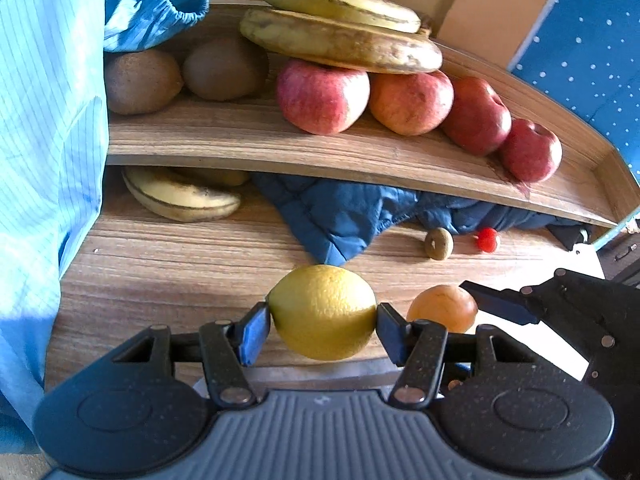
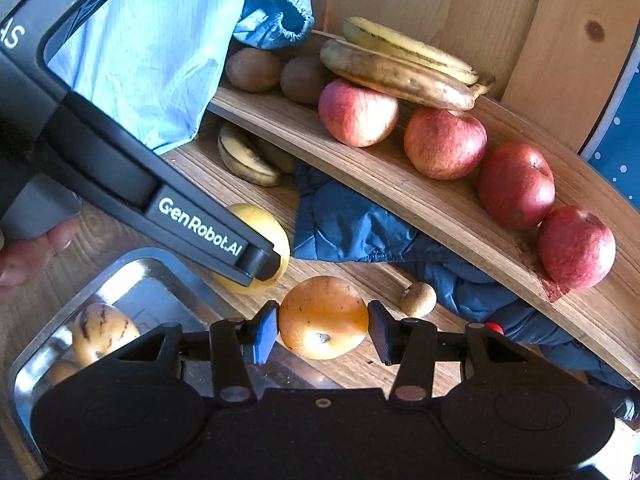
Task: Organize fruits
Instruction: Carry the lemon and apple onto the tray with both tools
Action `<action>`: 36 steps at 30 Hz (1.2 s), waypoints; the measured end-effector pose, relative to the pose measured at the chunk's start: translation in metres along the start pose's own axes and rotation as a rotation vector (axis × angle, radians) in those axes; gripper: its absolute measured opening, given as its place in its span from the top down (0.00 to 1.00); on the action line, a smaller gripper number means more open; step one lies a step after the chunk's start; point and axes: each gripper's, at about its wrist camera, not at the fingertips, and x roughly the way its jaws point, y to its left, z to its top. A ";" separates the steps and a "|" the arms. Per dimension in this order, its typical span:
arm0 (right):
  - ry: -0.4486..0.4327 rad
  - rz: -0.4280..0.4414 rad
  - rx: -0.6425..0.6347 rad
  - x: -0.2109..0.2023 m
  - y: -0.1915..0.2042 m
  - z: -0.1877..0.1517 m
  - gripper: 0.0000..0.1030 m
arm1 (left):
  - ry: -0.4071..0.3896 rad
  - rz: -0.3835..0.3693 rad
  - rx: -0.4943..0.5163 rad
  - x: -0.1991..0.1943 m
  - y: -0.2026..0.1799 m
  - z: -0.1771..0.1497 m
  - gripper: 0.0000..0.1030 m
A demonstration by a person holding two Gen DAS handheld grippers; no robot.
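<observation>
The left gripper (image 1: 323,320) is clamped on a lemon (image 1: 322,312), one pad against each side, holding it at the front edge of the desk (image 1: 160,280). The right gripper (image 2: 322,330) brackets an orange (image 2: 323,317); its pads appear to touch both sides, so it probably grips the fruit, which sits low at the desk surface. Whether the orange is lifted cannot be determined.

Both fruits are held across their widest part, which judged from the frames keeps a round fruit from rolling out of the pads.

The raised shelf (image 1: 280,144) carries sorted fruit:
- two kiwis (image 1: 140,80) at the left end;
- four apples (image 1: 322,96) in a row toward the right end;
- two bananas (image 1: 340,40) resting on the apples.

A metal tray (image 2: 132,280) at the desk's front left corner holds a speckled yellow fruit (image 2: 104,334) and at least one more item, partly hidden. Another banana (image 1: 180,196) lies under the shelf beside a blue cloth (image 1: 340,216).
</observation>
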 end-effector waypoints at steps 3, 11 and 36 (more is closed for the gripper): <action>0.002 0.000 0.001 -0.005 0.002 -0.002 0.52 | 0.003 -0.004 -0.010 -0.001 0.000 -0.004 0.40; 0.010 0.010 -0.011 -0.012 0.007 -0.012 0.52 | 0.005 -0.017 -0.005 -0.009 -0.001 -0.015 0.40; 0.073 0.037 -0.011 -0.031 0.024 -0.043 0.52 | 0.098 -0.043 0.026 -0.015 -0.013 -0.043 0.40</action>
